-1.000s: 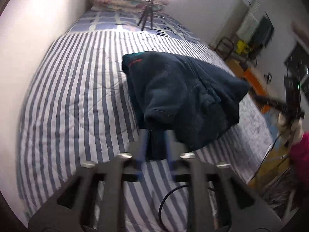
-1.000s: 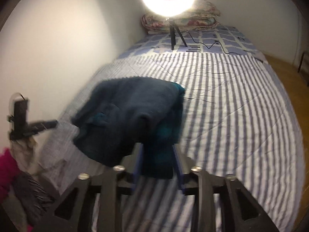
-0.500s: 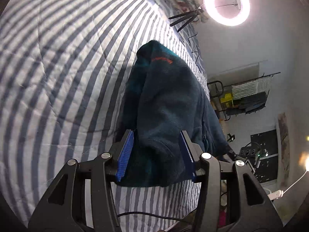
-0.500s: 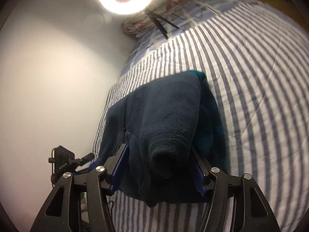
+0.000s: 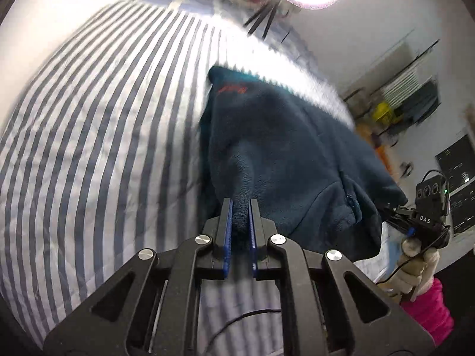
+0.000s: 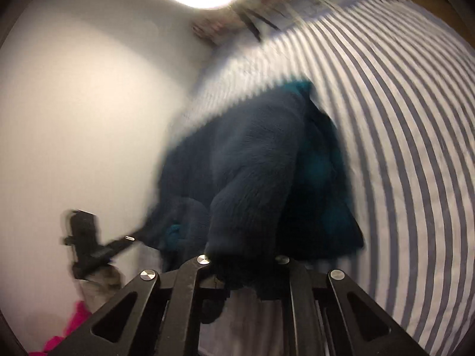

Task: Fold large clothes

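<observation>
Both claws are closing on the near hem of the fleece jacket (image 5: 285, 154) — left claw (image 5: 240, 222), right claw (image 6: 242, 270). The jacket lies bunched on the bed (image 5: 89, 148) — folding is barely begun.

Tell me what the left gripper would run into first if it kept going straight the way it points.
The dark blue fleece jacket: the left gripper is closing on a fold of it already.

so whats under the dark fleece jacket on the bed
The fleece jacket lies on the striped bedcover, which shows all around it. Teal fabric, likely its own lower layer, peeks out at one edge. Anything else beneath is covered.
</observation>
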A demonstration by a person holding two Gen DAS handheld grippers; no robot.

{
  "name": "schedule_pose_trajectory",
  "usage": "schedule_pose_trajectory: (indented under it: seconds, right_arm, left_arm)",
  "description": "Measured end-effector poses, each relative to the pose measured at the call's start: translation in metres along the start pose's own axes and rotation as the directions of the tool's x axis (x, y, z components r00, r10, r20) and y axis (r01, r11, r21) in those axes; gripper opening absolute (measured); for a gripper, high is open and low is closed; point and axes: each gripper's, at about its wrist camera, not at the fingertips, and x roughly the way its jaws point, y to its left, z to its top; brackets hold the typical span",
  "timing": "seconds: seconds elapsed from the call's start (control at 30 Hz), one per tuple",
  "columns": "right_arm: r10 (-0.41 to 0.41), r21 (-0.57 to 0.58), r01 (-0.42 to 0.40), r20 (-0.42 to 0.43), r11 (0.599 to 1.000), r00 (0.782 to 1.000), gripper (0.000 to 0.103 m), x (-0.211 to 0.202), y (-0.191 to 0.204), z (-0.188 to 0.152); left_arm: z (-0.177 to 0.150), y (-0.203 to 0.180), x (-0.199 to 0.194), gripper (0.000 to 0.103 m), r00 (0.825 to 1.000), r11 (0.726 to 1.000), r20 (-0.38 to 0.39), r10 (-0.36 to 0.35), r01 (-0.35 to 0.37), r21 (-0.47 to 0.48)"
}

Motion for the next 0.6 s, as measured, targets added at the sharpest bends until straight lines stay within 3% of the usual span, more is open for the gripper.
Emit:
schedule_pose_trajectory:
  seconds: [0.07,0.17,0.27,0.37,0.4,0.5,0.6]
  right_arm:
    - [-0.052,0.049,0.054,-0.048,0.997,0.998,0.008,0.026,-0.021,-0.01]
    - [-0.036,0.076,0.038,-0.03,0.996,0.999,0.007,0.033,-0.031,-0.011]
    - [-0.069,-0.001,0.069,-0.035,0.998,0.997,0.01,0.018,-0.018,-0.01]
    - [-0.119,-0.039,0.118,-0.03,0.992,0.992,0.027,-0.008,-0.007,-0.008]
    - [-0.136,-0.045,0.135,-0.016,0.99,0.991,0.033,-0.021,-0.005,-0.009]
    - [-0.224,-0.063,0.229,0.078,0.971,0.971,0.033,-0.062,0.004,-0.012]
    - [-0.221,-0.113,0.238,0.144,0.965,0.965,0.032,-0.081,0.025,-0.007]
  left_arm:
    - [-0.006,0.01,0.02,0.008,0.999,0.999,-0.029,0.028,-0.029,-0.033]
    - [-0.012,0.01,0.035,0.008,0.997,0.998,-0.044,0.061,-0.062,-0.017]
    - [-0.013,-0.007,0.023,0.008,0.996,0.995,-0.035,0.087,-0.085,0.054]
    - [-0.012,-0.018,0.003,0.013,0.996,0.992,-0.011,0.091,-0.09,0.093]
    - [-0.011,-0.021,-0.005,0.014,0.995,0.989,0.004,0.1,-0.1,0.109]
    - [-0.012,-0.031,-0.031,0.014,0.993,0.981,0.062,0.098,-0.107,0.16]
    - [-0.004,-0.048,-0.042,0.014,0.991,0.972,0.104,0.087,-0.107,0.209]
